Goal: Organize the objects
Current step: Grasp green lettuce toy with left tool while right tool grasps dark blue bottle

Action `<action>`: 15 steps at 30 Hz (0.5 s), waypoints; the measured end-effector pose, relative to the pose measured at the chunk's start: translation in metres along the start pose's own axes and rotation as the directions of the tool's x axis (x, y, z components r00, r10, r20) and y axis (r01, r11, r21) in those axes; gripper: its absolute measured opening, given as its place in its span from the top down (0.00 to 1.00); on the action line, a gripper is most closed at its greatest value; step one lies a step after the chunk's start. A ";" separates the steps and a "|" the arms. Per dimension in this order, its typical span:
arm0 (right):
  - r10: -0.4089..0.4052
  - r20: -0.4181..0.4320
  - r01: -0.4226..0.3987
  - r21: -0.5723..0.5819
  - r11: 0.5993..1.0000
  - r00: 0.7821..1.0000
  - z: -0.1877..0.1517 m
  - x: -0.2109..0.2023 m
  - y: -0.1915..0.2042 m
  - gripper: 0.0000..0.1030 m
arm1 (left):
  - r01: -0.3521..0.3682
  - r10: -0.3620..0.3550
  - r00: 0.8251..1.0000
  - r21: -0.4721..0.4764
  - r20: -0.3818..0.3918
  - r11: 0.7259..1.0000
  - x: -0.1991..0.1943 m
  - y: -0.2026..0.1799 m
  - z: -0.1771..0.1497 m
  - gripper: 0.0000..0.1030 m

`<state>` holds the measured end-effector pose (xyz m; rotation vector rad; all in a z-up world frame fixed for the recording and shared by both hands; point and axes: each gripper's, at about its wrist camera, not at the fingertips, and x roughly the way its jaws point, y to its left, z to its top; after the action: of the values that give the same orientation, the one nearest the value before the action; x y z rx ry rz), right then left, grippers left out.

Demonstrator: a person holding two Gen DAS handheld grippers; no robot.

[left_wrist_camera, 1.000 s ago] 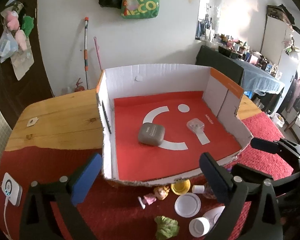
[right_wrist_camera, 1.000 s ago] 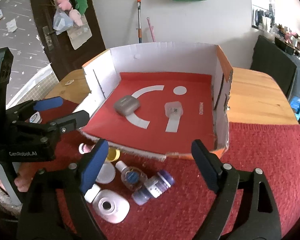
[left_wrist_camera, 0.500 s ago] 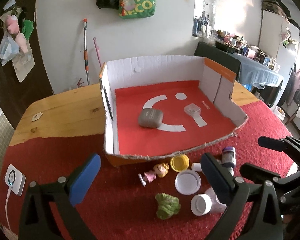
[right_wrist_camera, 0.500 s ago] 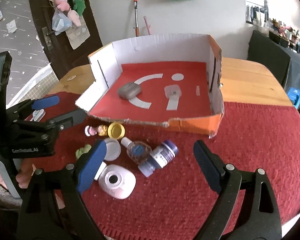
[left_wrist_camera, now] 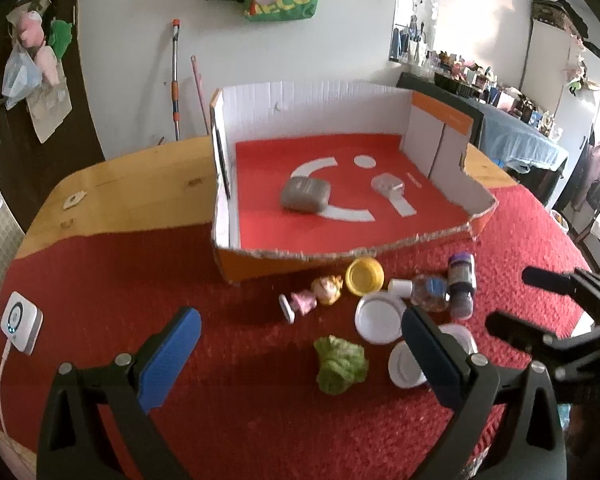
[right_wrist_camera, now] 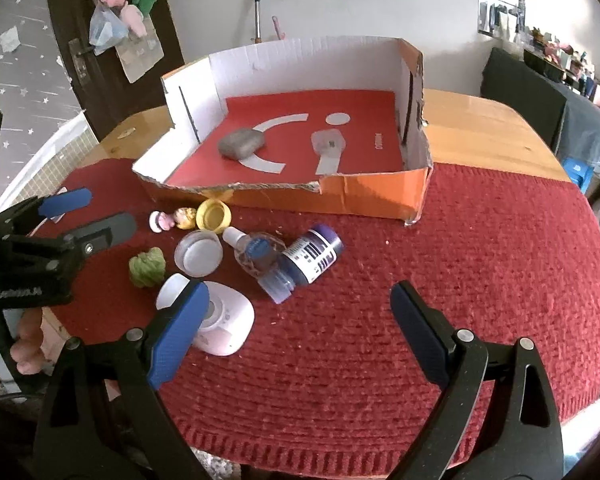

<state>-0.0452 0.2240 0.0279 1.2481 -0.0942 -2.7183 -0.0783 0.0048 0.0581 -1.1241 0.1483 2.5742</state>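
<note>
Both claws are released and hold nothing: left claw (left_wrist_camera: pixel 296 354) at lower centre, right claw (right_wrist_camera: pixel 296 326) likewise. The box (right_wrist_camera: pixel 364 196) sits mid-frame; bottle (right_wrist_camera: pixel 312 258), doll (left_wrist_camera: pixel 314 294) and lids (left_wrist_camera: pixel 378 314) lie before it.

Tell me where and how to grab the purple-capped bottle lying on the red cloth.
Grip the purple-capped bottle across its labelled middle, coming down from above with the right hand-held gripper, which is open and nearest. It lies on its side, so the round body offers two opposite flanks. Its near end touches the small clear bottle, so I would set the fingers toward the purple cap end.
</note>
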 end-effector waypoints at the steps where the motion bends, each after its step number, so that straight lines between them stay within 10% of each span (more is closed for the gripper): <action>1: -0.006 -0.002 0.006 0.001 1.000 1.000 0.000 0.001 -0.002 0.10 | 0.000 0.000 1.000 0.001 -0.008 1.000 0.001 0.000 -0.003 0.01; 15: -0.056 -0.053 0.053 -0.055 0.997 0.997 -0.003 0.028 -0.017 0.10 | -0.003 0.003 0.998 -0.005 -0.064 1.000 0.014 0.005 -0.019 0.03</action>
<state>-0.0622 0.2366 0.0030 1.3277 0.0190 -2.7101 -0.0752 -0.0004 0.0347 -1.2092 0.1589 2.5438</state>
